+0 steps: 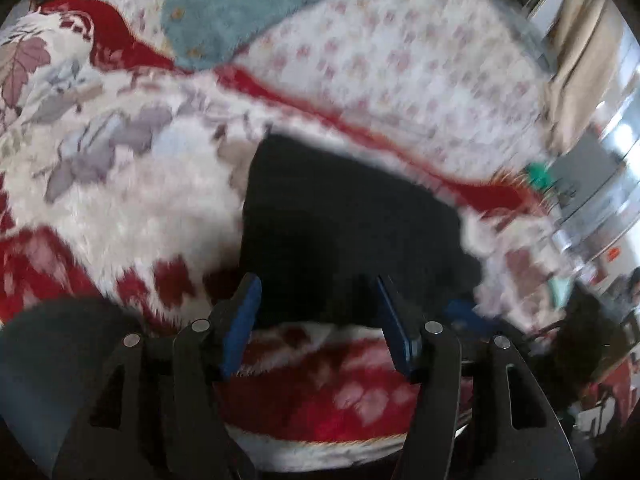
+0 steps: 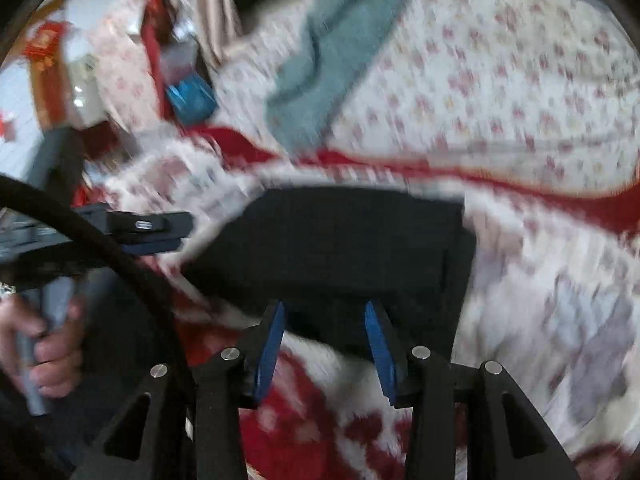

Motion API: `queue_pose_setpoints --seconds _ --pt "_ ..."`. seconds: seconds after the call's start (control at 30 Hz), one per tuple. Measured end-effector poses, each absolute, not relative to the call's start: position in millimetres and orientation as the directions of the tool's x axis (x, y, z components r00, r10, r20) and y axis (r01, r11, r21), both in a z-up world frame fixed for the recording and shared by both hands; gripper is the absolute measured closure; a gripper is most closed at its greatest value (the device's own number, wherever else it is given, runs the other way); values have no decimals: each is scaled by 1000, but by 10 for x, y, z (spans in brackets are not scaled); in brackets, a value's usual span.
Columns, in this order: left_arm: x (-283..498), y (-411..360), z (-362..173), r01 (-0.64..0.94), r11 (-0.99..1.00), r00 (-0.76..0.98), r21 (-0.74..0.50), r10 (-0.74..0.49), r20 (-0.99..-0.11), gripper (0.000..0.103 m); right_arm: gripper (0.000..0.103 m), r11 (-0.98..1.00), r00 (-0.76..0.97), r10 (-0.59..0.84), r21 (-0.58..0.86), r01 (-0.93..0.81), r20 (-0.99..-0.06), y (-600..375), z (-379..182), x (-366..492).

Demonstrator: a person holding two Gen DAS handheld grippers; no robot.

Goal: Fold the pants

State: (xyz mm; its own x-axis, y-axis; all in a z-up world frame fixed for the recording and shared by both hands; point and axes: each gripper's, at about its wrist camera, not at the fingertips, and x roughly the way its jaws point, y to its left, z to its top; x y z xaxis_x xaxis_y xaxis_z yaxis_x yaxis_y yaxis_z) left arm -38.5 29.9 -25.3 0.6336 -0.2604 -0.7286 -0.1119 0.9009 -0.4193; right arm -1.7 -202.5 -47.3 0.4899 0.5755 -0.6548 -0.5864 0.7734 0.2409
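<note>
The black pants (image 1: 340,224) lie folded into a compact rectangle on a red-and-white fluffy blanket (image 1: 120,208). They also show in the right wrist view (image 2: 340,248). My left gripper (image 1: 316,296) is open, its blue pads at the near edge of the pants, holding nothing. My right gripper (image 2: 325,316) is open at the near edge of the pants, also empty. The left gripper appears in the right wrist view (image 2: 160,232) just left of the pants. Both views are motion-blurred.
A floral white quilt (image 1: 400,72) and a teal towel (image 1: 216,12) lie behind the pants. A blue box (image 2: 190,98) sits at the bed's far left. The person's hand (image 2: 48,352) grips the left handle. Room clutter shows at the right edge (image 1: 592,200).
</note>
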Motion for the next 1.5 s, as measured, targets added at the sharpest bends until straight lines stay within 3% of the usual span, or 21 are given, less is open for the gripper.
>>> queue_pose_setpoints --seconds 0.17,0.23,0.3,0.4,0.47,0.57,0.67,0.73,0.9,0.93,0.97,1.03,1.13,1.3,1.4,1.43,1.5 --pt "-339 599 121 -55 830 749 -555 -334 -573 45 58 747 561 658 346 -567 -502 -2428 -76 -100" --pt "-165 836 132 -59 778 761 -625 -370 -532 33 25 752 595 657 462 -470 -463 -2693 -116 50" --pt "65 1063 -60 -117 692 723 -712 -432 -539 32 21 736 615 635 609 -297 -467 -2964 -332 338" --pt "353 1248 -491 -246 527 631 -814 -551 -547 32 20 590 495 728 802 -98 -475 -3120 -750 725" --pt "404 1241 -618 -291 521 607 -803 -548 -575 32 20 575 500 730 814 -82 -466 -3131 -792 795" --pt "423 1082 -535 -221 577 584 -786 -567 -581 32 22 490 445 814 853 -182 -373 -3055 -738 808" --pt "451 960 -503 -191 639 561 -745 -552 -617 32 26 565 401 789 806 -175 -465 -2947 -778 862" --pt "488 924 -539 -194 654 533 -732 -556 -638 32 41 632 399 743 760 -155 -537 -2941 -789 869" --pt "546 858 -563 -181 684 526 -707 -540 -657 32 37 652 379 741 729 -209 -554 -2820 -745 849" --pt "562 833 -547 -172 701 523 -692 -530 -667 40 39 661 376 739 710 -244 -559 -2779 -711 833" --pt "554 818 -529 -164 721 522 -673 -516 -679 57 46 654 369 748 705 -274 -551 -2737 -701 840" --pt "531 807 -465 -139 743 530 -655 -503 -683 70 66 650 364 755 696 -304 -546 -2685 -687 900" --pt "529 798 -317 -87 761 562 -643 -496 -662 74 70 639 374 765 694 -332 -525 -2706 -633 914" --pt "790 875 -83 -41 752 604 -658 -507 -616 75 70 602 409 789 707 -370 -458 -2674 -438 1139" --pt "1079 898 -191 -68 768 566 -636 -496 -659 73 70 600 380 790 733 -320 -481 -2632 -514 1398" --pt "1175 896 -315 -85 777 537 -624 -492 -686 69 69 609 362 785 736 -297 -503 -2610 -594 1483" --pt "1253 930 -594 -152 774 492 -614 -480 -726 49 60 655 316 751 718 -236 -580 -2568 -845 1600"
